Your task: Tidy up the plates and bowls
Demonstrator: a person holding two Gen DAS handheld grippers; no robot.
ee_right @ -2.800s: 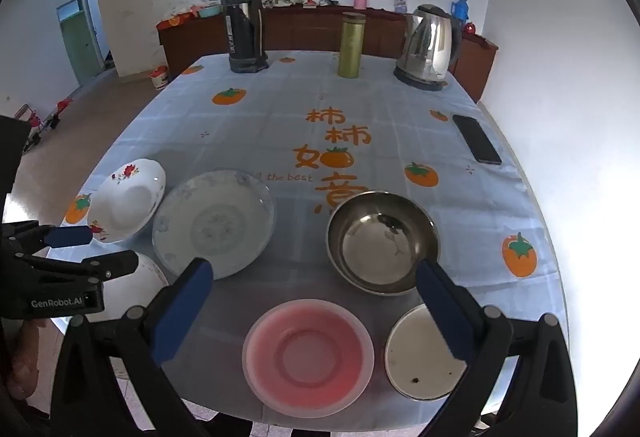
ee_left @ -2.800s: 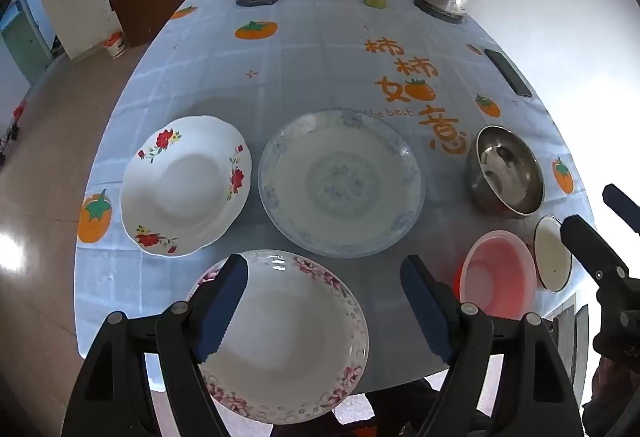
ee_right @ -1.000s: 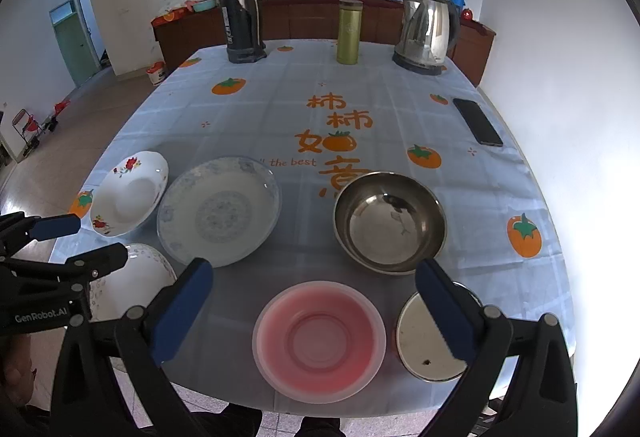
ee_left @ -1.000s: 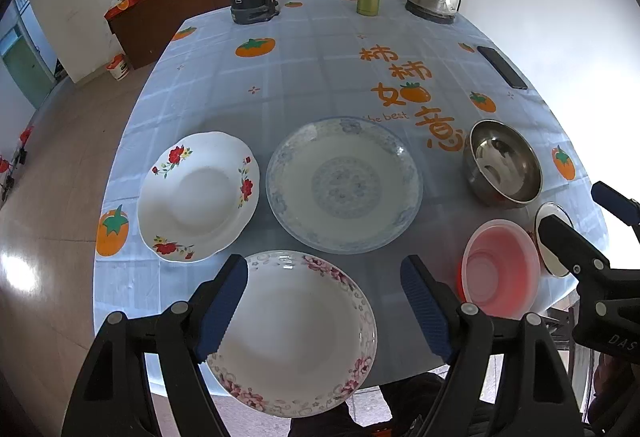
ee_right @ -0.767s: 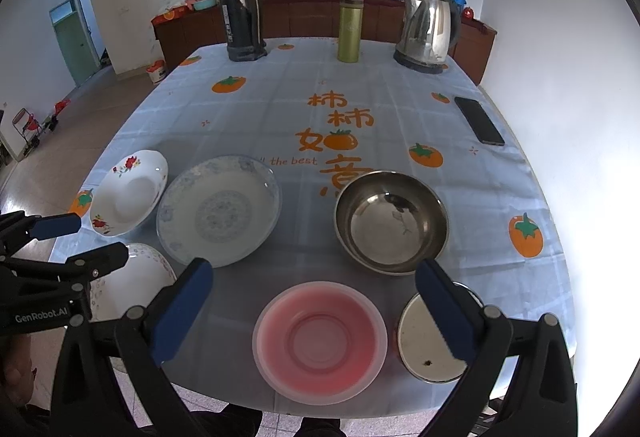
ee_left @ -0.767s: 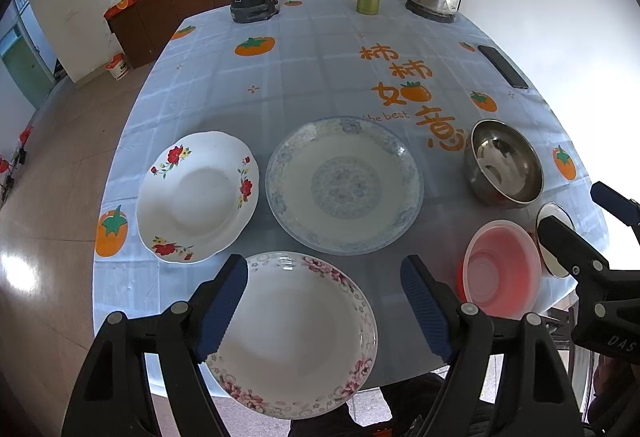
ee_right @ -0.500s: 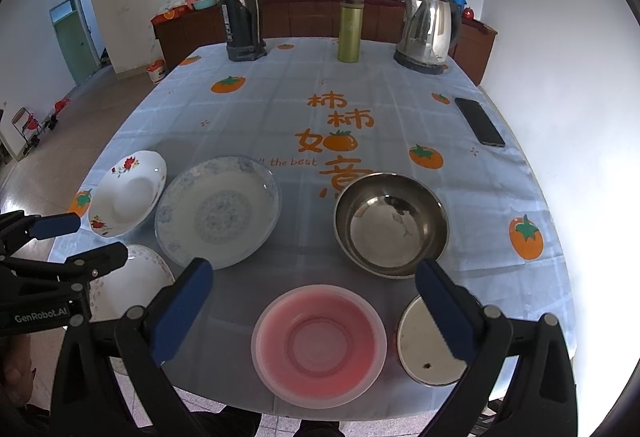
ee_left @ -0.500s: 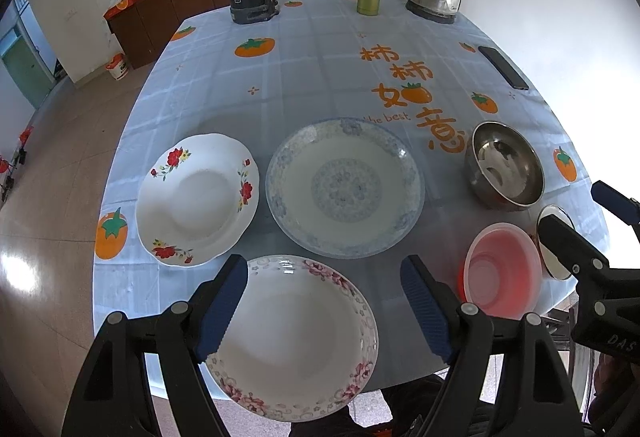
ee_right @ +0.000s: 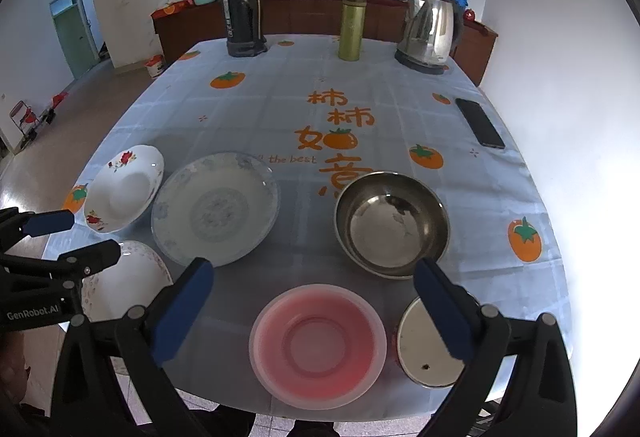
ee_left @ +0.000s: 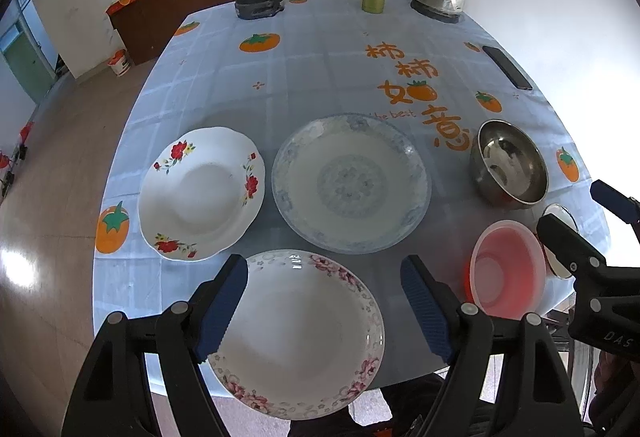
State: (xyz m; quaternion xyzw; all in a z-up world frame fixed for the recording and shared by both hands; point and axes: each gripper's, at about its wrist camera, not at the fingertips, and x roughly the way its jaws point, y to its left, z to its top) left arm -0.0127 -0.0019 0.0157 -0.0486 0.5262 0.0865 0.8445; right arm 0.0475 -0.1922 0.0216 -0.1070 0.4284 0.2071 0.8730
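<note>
Three plates lie at the table's near left: a pink-flowered plate [ee_left: 304, 333] at the front edge, a red-flowered plate [ee_left: 202, 193] behind it to the left, and a blue-patterned plate [ee_left: 352, 183] in the middle. On the right are a steel bowl [ee_right: 392, 225], a pink plastic bowl [ee_right: 318, 343] and a small enamel dish [ee_right: 428, 347]. My left gripper [ee_left: 324, 301] hangs open above the pink-flowered plate, holding nothing. My right gripper [ee_right: 314, 309] is open above the pink bowl, empty.
At the table's far end stand a black thermos [ee_right: 240, 5], a green flask [ee_right: 352, 29] and a steel kettle [ee_right: 430, 31]. A black phone [ee_right: 480, 123] lies near the right edge. A wooden sideboard [ee_right: 312, 11] runs along the back wall.
Both grippers have drawn back and risen slightly, so the dishes sit a little lower and farther in view. Nothing was gripped or moved.
</note>
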